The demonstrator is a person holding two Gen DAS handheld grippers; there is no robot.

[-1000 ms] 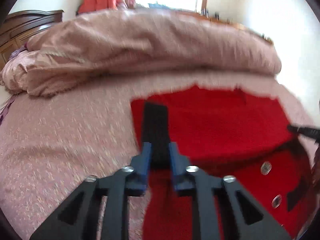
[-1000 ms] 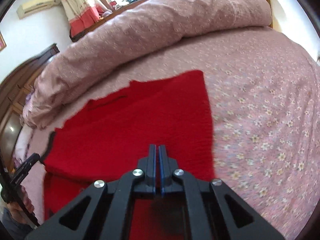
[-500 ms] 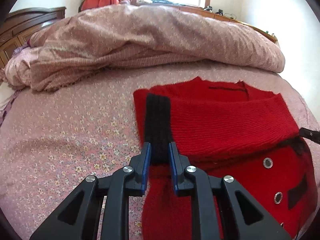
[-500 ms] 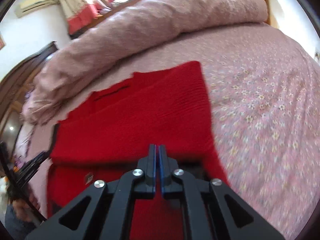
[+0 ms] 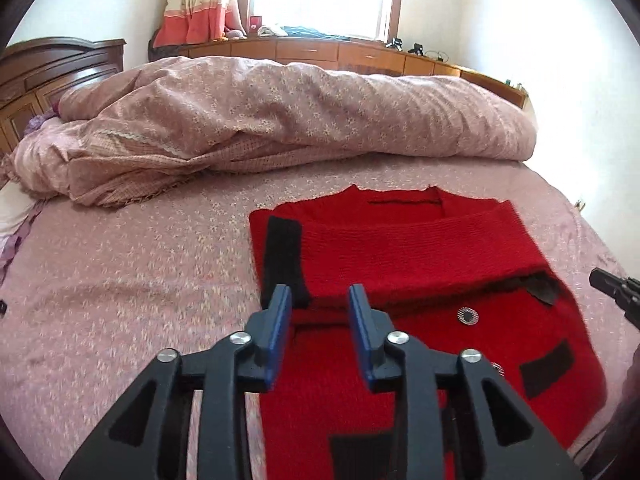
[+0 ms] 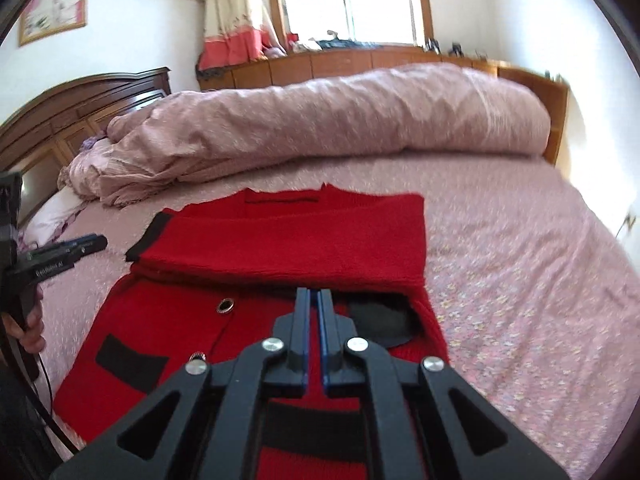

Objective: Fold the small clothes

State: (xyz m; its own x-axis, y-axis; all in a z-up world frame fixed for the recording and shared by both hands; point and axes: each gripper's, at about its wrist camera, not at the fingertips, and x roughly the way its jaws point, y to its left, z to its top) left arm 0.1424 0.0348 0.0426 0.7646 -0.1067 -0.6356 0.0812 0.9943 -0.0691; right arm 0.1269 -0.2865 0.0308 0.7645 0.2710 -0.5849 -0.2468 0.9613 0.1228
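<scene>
A red knit cardigan (image 5: 420, 256) with black trim and round buttons lies flat on the pink floral bed, its sleeves folded across the chest. A black cuff (image 5: 282, 260) lies on its left side. My left gripper (image 5: 320, 308) is open and empty, raised just above the cardigan near that cuff. In the right wrist view the cardigan (image 6: 288, 240) fills the middle. My right gripper (image 6: 313, 316) is nearly shut with a thin gap and holds nothing, raised above the cardigan's front. The left gripper (image 6: 86, 244) shows at the left edge there.
A rolled pink duvet (image 5: 280, 116) lies across the far side of the bed. A dark wooden headboard (image 6: 80, 100) stands at the left. A wooden cabinet (image 5: 340, 52) runs under the window. The bedsheet (image 6: 520, 260) stretches right of the cardigan.
My left gripper has opened and let go of the black cuff, which now lies on the cardigan. Both grippers have lifted and drawn back from the garment.
</scene>
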